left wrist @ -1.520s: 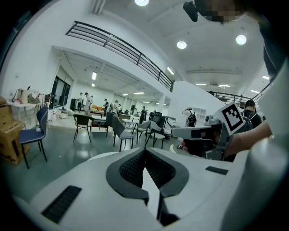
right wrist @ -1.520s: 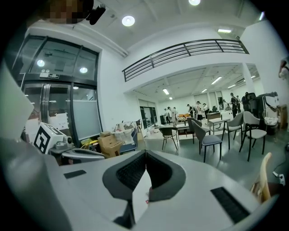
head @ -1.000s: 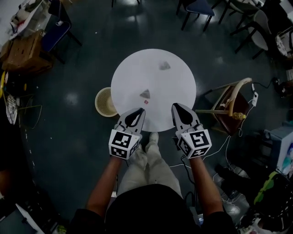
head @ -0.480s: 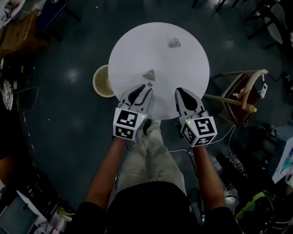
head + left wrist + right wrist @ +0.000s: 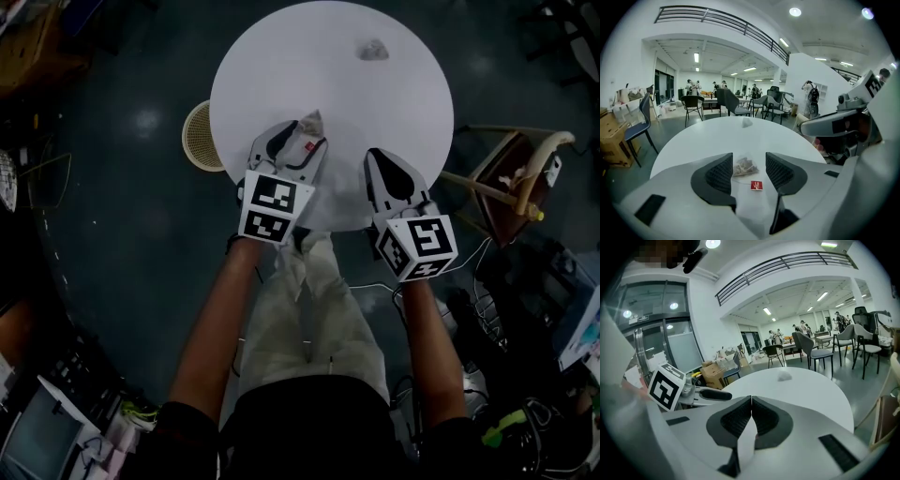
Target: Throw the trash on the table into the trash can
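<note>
A tea bag with a red tag lies on the round white table. It sits between the jaws of my left gripper, which are opening, and the pads stand clear of it. From above, the left gripper reaches over the near part of the table, with the tea bag at its tips. A crumpled paper wad rests at the far side. My right gripper hovers at the table's near edge, shut and empty. A wicker trash can stands on the floor, left of the table.
A wooden chair stands right of the table. Cables lie on the floor at right. The left gripper view shows a cardboard box at left and several chairs beyond the table. The person's legs are at the near table edge.
The left gripper has moved forward over the table to the tea bag and its jaws have gone from shut to wide apart. The right gripper has kept shut, advancing only slightly.
</note>
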Tool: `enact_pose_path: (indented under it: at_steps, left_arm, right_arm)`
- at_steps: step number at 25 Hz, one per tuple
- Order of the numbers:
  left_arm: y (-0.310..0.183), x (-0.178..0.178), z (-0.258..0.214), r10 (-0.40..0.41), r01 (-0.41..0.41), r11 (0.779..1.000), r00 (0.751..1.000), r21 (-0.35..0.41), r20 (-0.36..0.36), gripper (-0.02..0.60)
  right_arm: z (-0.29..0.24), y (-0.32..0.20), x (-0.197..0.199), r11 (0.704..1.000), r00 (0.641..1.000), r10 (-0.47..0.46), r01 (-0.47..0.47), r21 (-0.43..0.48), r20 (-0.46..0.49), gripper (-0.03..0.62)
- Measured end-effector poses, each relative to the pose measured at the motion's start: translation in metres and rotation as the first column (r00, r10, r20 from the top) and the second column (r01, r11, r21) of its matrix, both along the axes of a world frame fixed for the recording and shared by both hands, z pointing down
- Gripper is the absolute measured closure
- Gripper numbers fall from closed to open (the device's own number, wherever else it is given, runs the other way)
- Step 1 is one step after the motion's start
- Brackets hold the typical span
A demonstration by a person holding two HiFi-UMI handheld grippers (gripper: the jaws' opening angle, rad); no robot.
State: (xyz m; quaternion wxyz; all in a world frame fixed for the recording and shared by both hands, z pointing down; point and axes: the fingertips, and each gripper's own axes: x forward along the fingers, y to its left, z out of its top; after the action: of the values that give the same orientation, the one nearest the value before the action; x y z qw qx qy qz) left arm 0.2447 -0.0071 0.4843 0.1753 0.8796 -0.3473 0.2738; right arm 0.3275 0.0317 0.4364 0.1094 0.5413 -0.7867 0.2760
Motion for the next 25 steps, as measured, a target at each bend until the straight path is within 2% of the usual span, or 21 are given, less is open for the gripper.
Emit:
enact_pose_path:
  at_steps: [6,13,18,25]
  left_arm:
    - [-0.009,0.006,0.030,0.009,-0.008,1.000,0.999,-0.015,0.045,0.363]
    - [-0.014,0.010,0.041,0.014,-0.013,1.000,0.996,-0.018,0.093,0.368]
    - [-0.016,0.007,0.043,0.018,-0.019,1.000,0.990,0.007,0.140,0.463]
    - [-0.014,-0.003,0.037,0.003,-0.004,1.000,0.990,0.013,0.138,0.552]
  right_arm:
    - [0.024,-0.003,0.000,1.000,1.000,0.005,-0.005,-0.021,0.004,0.574]
    - [0.035,-0.001,0.004,0.999,1.000,0.006,-0.006,-0.036,0.005,0.574]
    - [0.037,-0.003,0.003,0.999,1.000,0.006,-0.005,-0.039,0.013,0.574]
    - [0.036,-0.001,-0.002,0.999,1.000,0.008,-0.007,-0.043,0.024,0.574]
